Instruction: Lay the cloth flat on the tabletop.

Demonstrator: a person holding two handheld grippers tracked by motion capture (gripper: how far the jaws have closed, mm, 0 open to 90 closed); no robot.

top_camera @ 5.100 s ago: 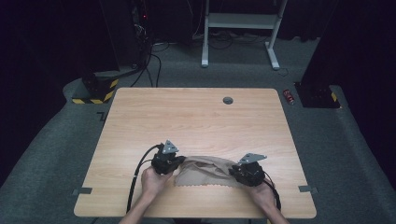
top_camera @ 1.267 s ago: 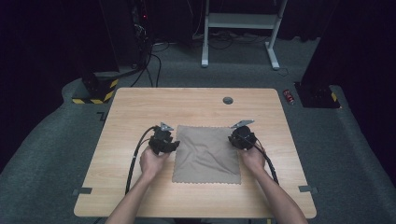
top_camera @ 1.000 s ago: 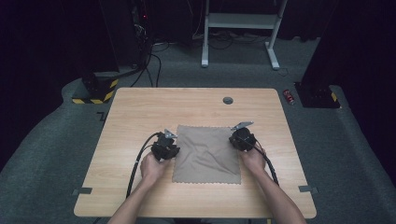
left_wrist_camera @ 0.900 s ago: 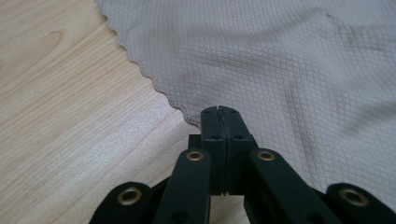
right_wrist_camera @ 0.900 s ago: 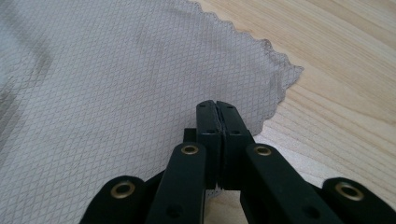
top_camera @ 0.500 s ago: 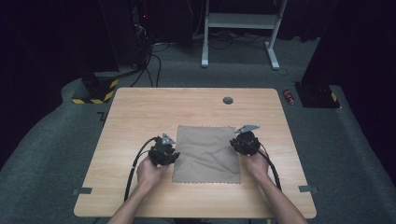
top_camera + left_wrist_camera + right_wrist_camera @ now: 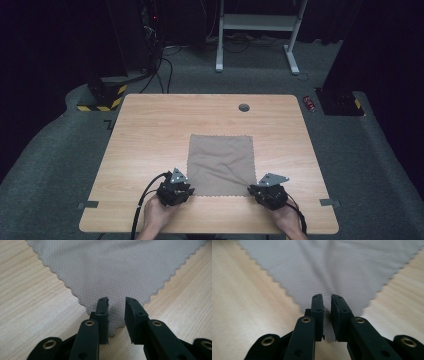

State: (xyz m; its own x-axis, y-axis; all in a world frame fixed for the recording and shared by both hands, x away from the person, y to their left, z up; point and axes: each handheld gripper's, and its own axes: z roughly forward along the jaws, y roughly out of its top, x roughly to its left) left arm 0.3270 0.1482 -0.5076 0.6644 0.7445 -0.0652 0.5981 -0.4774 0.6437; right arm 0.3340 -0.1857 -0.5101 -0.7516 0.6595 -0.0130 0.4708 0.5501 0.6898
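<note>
1. Cloth [image 7: 220, 164] lies spread flat on the wooden table [image 7: 150, 130], roughly mid-table, a bit toward the person's side. Taupe, zigzag-cut edges, a few soft creases across it.
2. Left gripper [image 7: 174, 190] sits at the cloth's near-left corner, hand behind it at the table's near edge.
3. Left gripper view: that corner [image 7: 113, 327] runs in btwn the two black jaws, lying flat on the wood. Jaws stand apart w/ a clear gap; pads not pressing the fabric. They've just been closing a little (cloth corner under and btwn them, not pinched).
4. Right gripper [image 7: 269, 194] is at the near-right corner, cable trailing back along the forearm.
5. Right gripper view, somewhat blurred: jaws nearly together, only a thin slit left. The cloth's corner [image 7: 328, 322] passes under the slit; can't tell if the pads bite it or just hover over it.
6. Far end of table: small dark round grommet [image 7: 243, 107], well apart from cloth.
7. On the floor past the table's right far corner, a small red thing [image 7: 310, 103].
</note>
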